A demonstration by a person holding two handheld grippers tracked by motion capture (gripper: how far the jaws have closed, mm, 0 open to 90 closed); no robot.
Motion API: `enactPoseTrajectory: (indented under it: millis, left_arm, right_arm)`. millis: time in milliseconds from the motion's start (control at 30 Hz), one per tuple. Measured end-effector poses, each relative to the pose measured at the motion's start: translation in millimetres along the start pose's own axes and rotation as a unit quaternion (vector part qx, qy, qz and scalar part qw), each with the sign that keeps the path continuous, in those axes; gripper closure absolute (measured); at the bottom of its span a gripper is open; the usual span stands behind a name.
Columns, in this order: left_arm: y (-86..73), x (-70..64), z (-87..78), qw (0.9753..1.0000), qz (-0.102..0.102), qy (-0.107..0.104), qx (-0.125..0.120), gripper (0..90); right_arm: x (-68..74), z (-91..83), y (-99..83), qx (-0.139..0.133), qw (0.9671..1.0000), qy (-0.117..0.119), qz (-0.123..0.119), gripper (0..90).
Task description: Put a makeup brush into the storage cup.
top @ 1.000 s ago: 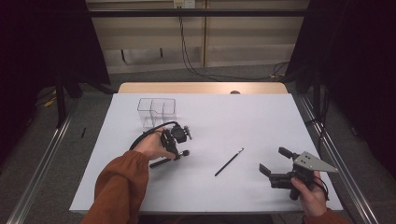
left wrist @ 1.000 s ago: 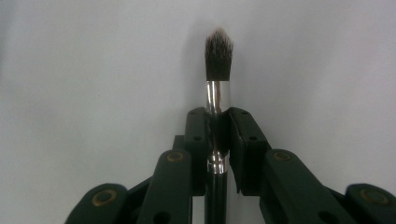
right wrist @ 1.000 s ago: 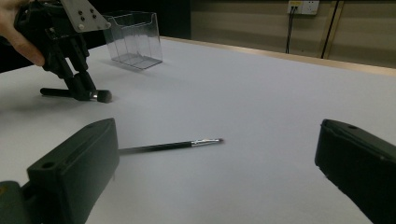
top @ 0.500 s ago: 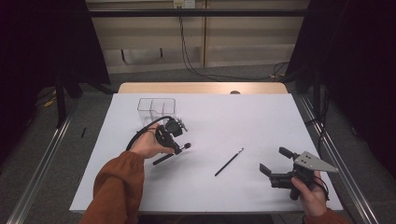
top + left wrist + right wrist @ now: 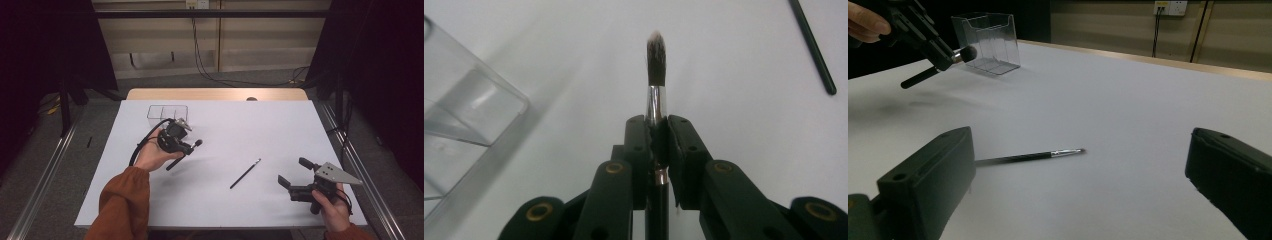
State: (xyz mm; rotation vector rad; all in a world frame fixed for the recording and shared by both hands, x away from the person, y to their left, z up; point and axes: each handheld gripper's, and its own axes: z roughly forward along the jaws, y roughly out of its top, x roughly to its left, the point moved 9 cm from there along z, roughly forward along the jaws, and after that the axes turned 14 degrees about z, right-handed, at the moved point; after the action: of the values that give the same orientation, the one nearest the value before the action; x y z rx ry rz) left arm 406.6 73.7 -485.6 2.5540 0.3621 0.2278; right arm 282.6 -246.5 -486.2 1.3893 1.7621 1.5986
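Between the clamped jaws of the left hand-held gripper [image 5: 657,150] sits a makeup brush [image 5: 656,75]; bristles protrude forward.

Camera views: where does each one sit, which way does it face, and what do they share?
High view: above the person's side, looking forward and down on the white table; both forearms enter from below with the left tool and right tool.
Left gripper view: rides the left tool, looking along jaws shut on a thick brush, clear box beside.
Right gripper view: rides the right tool, jaws apart, facing a thin brush.
Shared: all three show the thin brush and clear box.
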Motion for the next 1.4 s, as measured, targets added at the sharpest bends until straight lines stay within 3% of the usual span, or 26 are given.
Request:
enactPoseTrajectory:
  millis: [200,233,267,300,433,633,933,1133,1400]
  left_arm:
    - [0.4,1.5,-6.4,0.999,-0.012,0.008,-0.042,80.0]
    - [2.2,1.4,-6.4,0.9981,-0.023,0.017,-0.055,80.0]
    - [1.1,2.6,-8.1,0.9982,-0.014,0.019,-0.054,80.0]
    - [1.4,2.4,-9.1,0.9978,-0.018,0.022,-0.061,80.0]
    - [2.8,5.8,-13.9,0.9945,-0.017,0.05,-0.091,80.0]
    - [1.6,10.0,-18.6,0.9898,-0.025,0.066,-0.124,80.0]
    - [8.0,9.2,-25.3,0.9793,-0.031,0.072,-0.187,79.9]
    - [11.7,10.5,-29.8,0.968,-0.035,0.084,-0.234,79.8]
    - [12.6,15.9,-42.0,0.9568,-0.045,0.107,-0.266,79.9]
  right_arm:
    - [-0.4,0.2,-0.1,0.001,1.0,-0.001,-0.001,0.0]
    - [-0.4,0.2,0.0,0.0,1.0,-0.001,-0.001,0.0]
    - [-0.3,0.1,-0.1,0.0,1.0,-0.001,-0.001,0.0]
    - [-0.4,0.1,-0.1,0.001,1.0,-0.001,-0.001,0.0]
    - [-0.3,0.1,0.0,0.0,1.0,-0.001,-0.001,0.0]
    - [-0.4,0.1,0.1,0.0,1.0,-0.001,-0.001,0.0]
    - [-0.4,-0.1,0.1,-0.001,1.0,-0.001,-0.001,0.0]
    - [-0.4,-0.1,0.2,-0.001,1.0,-0.001,-0.001,0.0]
    - [-0.3,-0.4,0.6,-0.003,1.0,-0.002,0.001,0.0]
